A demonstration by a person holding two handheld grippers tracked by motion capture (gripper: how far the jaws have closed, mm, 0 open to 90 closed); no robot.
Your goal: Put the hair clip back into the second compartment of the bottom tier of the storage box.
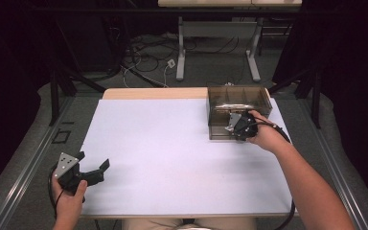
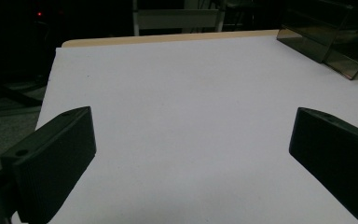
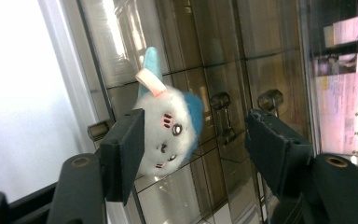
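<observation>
- High view: we see the right gripper (image 1: 242, 125) at the smoky plastic box (image 1: 238, 111), which stands at the far right corner of the white surface (image 1: 172, 153). The left gripper (image 1: 88, 172) rests near the front left edge, well apart from the box.
- Left gripper view: its fingers (image 2: 51, 163) stand wide apart and hold nothing. Before them the surface lies bare up to its far edge, so there is much room to move.
- Right gripper view: the plush toy (image 3: 170, 135) sits inside the box, between the fingers (image 3: 126, 144). One finger touches its side, the other stands clear, so the toy is not clamped.
- We judge the toy is placed and released; what is left is to pull the gripper back, close past the box walls.
</observation>
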